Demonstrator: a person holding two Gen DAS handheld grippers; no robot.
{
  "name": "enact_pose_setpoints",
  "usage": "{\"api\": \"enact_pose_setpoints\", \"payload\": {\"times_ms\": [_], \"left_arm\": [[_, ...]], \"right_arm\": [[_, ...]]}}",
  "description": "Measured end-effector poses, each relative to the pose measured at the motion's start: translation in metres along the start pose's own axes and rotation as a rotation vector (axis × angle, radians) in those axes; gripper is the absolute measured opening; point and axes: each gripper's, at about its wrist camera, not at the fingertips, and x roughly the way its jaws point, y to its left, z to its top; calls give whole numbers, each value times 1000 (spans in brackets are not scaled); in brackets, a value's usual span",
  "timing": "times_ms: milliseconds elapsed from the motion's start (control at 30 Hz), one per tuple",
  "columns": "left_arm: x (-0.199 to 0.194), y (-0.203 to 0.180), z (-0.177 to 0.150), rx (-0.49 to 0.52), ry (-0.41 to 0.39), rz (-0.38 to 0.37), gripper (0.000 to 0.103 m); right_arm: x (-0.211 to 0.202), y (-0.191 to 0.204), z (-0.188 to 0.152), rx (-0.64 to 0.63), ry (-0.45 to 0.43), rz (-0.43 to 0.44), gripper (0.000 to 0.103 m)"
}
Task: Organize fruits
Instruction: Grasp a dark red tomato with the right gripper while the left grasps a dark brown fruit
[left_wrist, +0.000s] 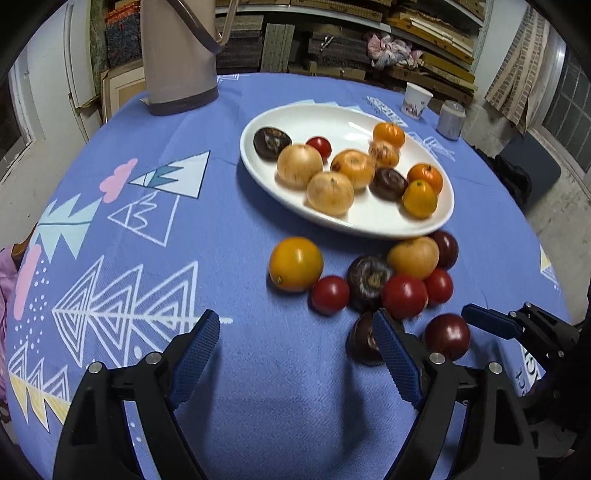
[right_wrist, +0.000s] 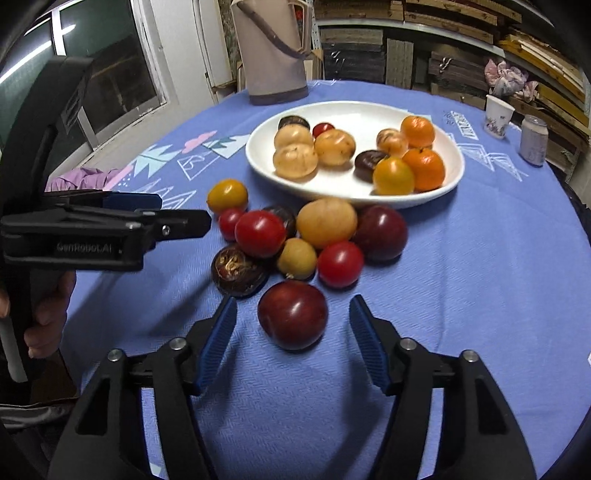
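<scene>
Fruit pile: round, glossy red tomatoes (right_wrist: 260, 233), a yellow one (right_wrist: 227, 195) and dark wrinkled fruits (right_wrist: 238, 271) crowd just beside the plate's near rim.
Plate: smooth white oval (right_wrist: 452, 173), holding more fruit.
Plum: dark red, shiny (right_wrist: 292, 314), alone nearest the right gripper.
Right gripper: ribbed blue pads apart (right_wrist: 293, 343), flanking the plum, not touching it.
Left gripper: jaws wide (left_wrist: 295, 343), nothing between.
Cloth: woven blue (right_wrist: 461, 280), open room to the right.
</scene>
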Motion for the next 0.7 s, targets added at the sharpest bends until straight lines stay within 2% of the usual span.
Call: {"api": "enact_pose_setpoints", "payload": {"times_ms": [233,367,400,700], "left_arm": [[6,0,-2,-1,17,-4,85],[8,-2,-4,9,27,-5,85],[9,-3,-4,11,29,-5,85],[14,-22,-11,60,54,-35,85]], "right_arm": [[8,-2,1,5,18,-4,57],[14,-3,2,7,41,5,41],[15,-3,2,7,39,-1,40],[6,-23,-2,60,35,13,39]]}}
